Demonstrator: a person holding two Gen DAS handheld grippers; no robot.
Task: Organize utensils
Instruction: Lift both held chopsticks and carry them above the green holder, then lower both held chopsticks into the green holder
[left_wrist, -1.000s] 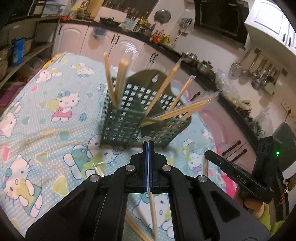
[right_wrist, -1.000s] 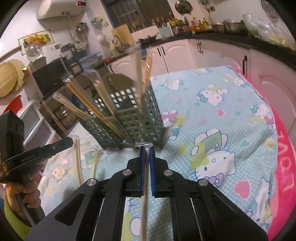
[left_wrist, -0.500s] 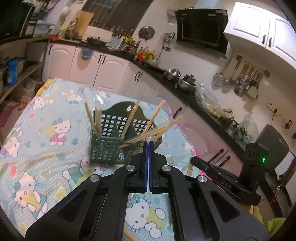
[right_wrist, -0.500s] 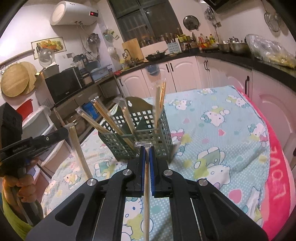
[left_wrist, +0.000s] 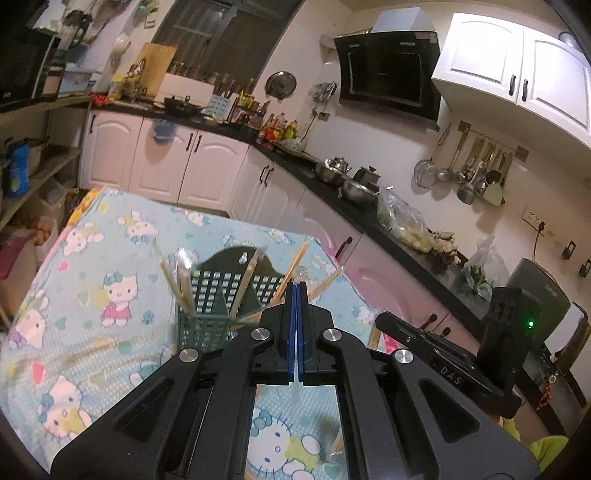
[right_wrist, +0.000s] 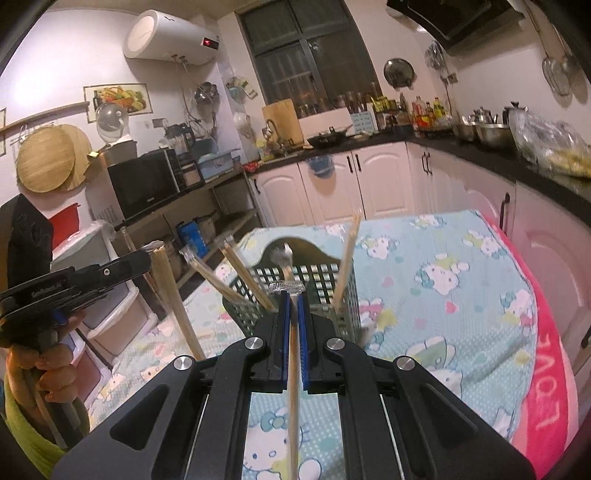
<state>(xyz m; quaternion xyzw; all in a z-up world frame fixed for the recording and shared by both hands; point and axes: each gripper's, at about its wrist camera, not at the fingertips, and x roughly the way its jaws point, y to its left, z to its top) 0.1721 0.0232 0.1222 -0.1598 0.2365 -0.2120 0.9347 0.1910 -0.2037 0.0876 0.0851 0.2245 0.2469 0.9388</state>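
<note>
- A bench (right_wrist: 461, 258) draped in a cartoon-cat cloth is seen in both wrist views, with kitchen cabinets beyond it from 9 to 3 o'clock.
- A green lattice utensil holder (right_wrist: 314, 280) stands on the cloth, straight ahead at 12 o'clock of each camera; in the left wrist view it (left_wrist: 207, 314) sits slightly toward 11 o'clock.
- Several wrapped chopsticks (right_wrist: 243, 275) are already leaned in the holder's compartments, their tops fanned out toward 10 and 1 o'clock; which compartment each occupies cannot be told.
- The right hand-held gripper (right_wrist: 292, 295) is pressed together on one chopstick (right_wrist: 293, 387), which runs back along the fingers toward 6 o'clock, its wrapped tip just past the fingertips.
- The left hand-held gripper (left_wrist: 296, 286) is closed on another wrapped chopstick (right_wrist: 173, 295); in the right wrist view that stick hangs down toward 5 o'clock from the fingertips, at 9 o'clock of the frame.
- The step in hand is judged to be carrying: both sticks are lifted clear of the cloth and held short of the holder, not yet over its rim.
- The next move is judged to call for each stick to be tipped upright, lined up above an open compartment, lowered between the sticks already there, and only then released.
</note>
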